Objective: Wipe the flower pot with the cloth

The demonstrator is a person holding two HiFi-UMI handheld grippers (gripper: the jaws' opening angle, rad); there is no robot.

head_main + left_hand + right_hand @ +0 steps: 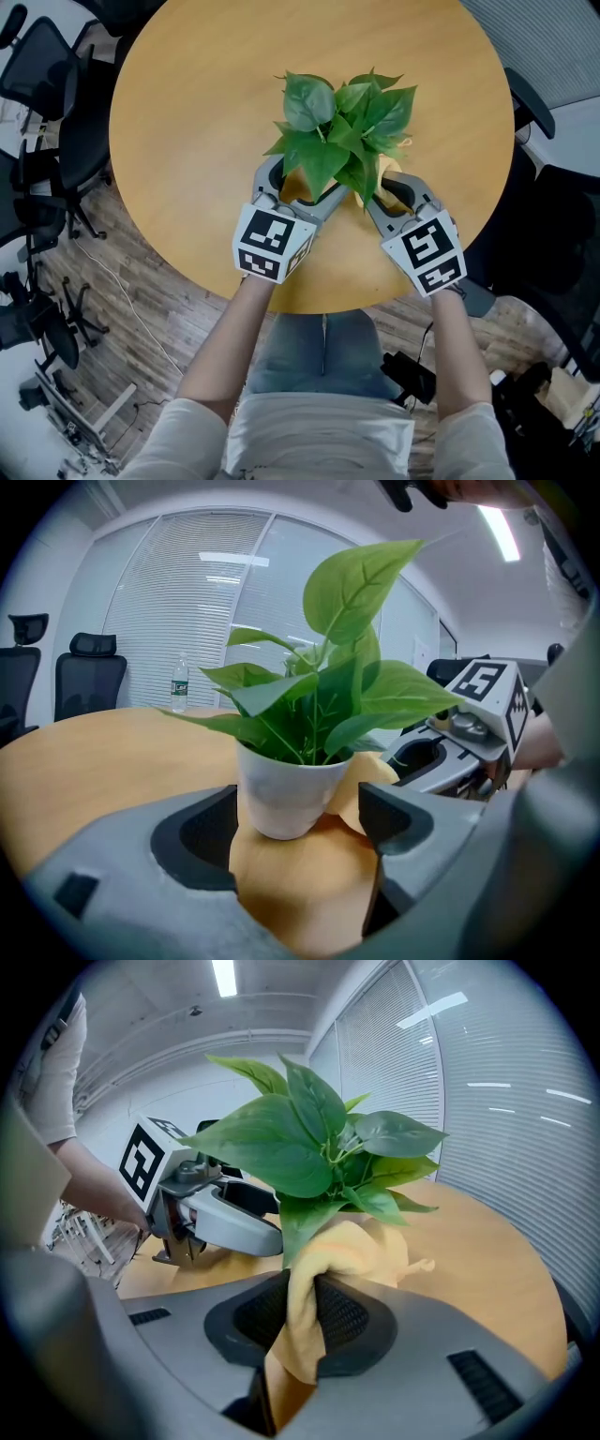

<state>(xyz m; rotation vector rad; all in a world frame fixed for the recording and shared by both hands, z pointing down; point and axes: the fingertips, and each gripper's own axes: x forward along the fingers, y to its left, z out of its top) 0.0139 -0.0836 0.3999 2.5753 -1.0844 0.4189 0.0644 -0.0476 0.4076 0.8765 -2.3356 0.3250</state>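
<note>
The right gripper (305, 1309) was clenched on a yellow cloth (342, 1246). One fold was pinched between its pads, and the loose bunch was pushed forward under the leaves. The left gripper (300, 819) stood with its jaws apart. The white pot (286, 797) stood upright between their tips at mid-frame, and no pad visibly pressed on it.

The wiping step seemed to be in hand, with the cloth already at the pot's side. The next move probably called for rubbing the cloth round the wall while the left jaws steadied the light pot against sliding or tipping.

Only the left gripper view showed the pot's wall, with the cloth touching its right side. In the head view the leaves (342, 131) hid the pot. That view showed only both grippers flanking the plant near the lower edge of the round table (187, 112). Only the right gripper view showed the pinch on the cloth.
</note>
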